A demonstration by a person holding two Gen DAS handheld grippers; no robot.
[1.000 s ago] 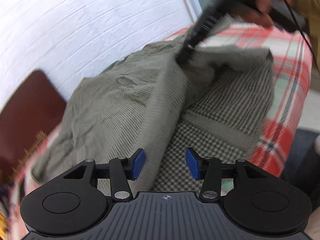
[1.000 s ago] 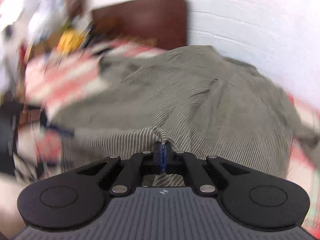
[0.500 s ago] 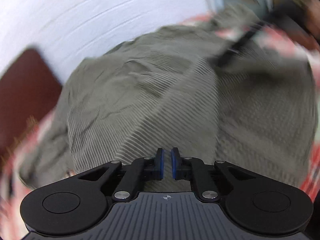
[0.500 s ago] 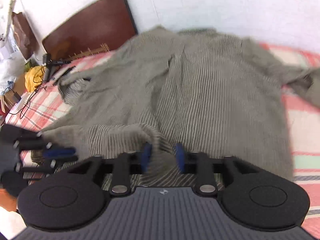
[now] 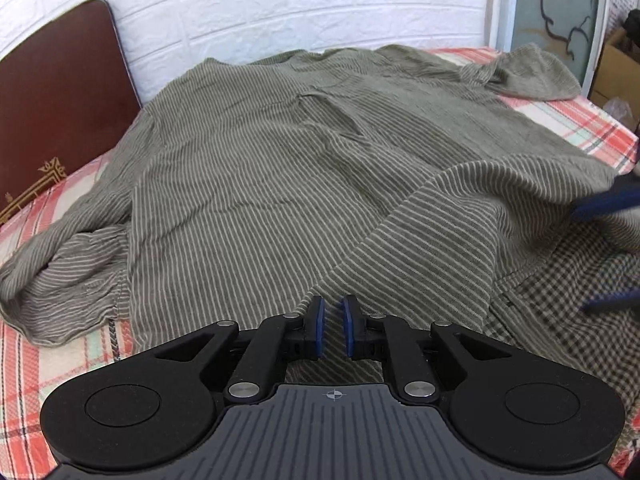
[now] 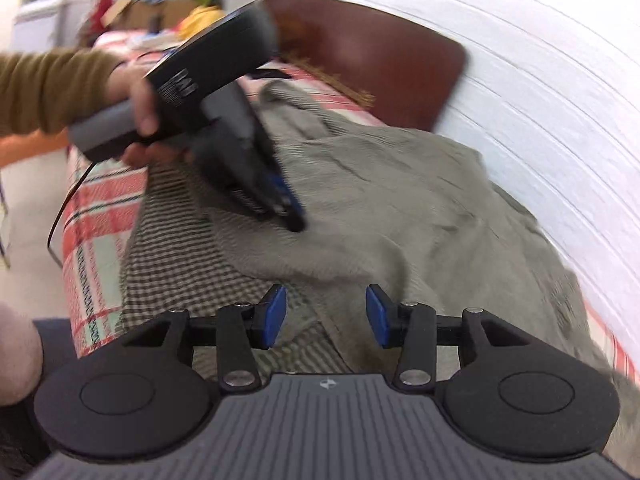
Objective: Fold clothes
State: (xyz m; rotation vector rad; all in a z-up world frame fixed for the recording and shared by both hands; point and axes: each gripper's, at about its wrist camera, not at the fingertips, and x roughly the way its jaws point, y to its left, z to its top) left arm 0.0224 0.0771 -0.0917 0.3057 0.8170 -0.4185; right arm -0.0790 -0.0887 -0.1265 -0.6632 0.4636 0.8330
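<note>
2 claws work over 1 striped shirt, which lies spread across the plaid bedspread and fills most of the left wrist frame, collar toward the brick wall at the top and 1 sleeve bunched at the left edge. We read this spread as a way to get the garment flat so that creases can be set; whether it is laid out ahead of folding or opened again, these views cannot settle.

Our left claw sits at the lower centre of its frame with its blue pads a narrow gap apart, cloth running between them; we judge it is nearly closed and at most loosely on the hem, and we cannot tell if it truly pinches. A ridge of fabric rises from there toward the right, where the hem is turned back and shows a checked garment beneath.

Our right claw stands wide open at the lower centre of its blurred frame, holding nothing, above the turned hem. In that view a hand at the upper left carries the left tool down onto the cloth.
</note>
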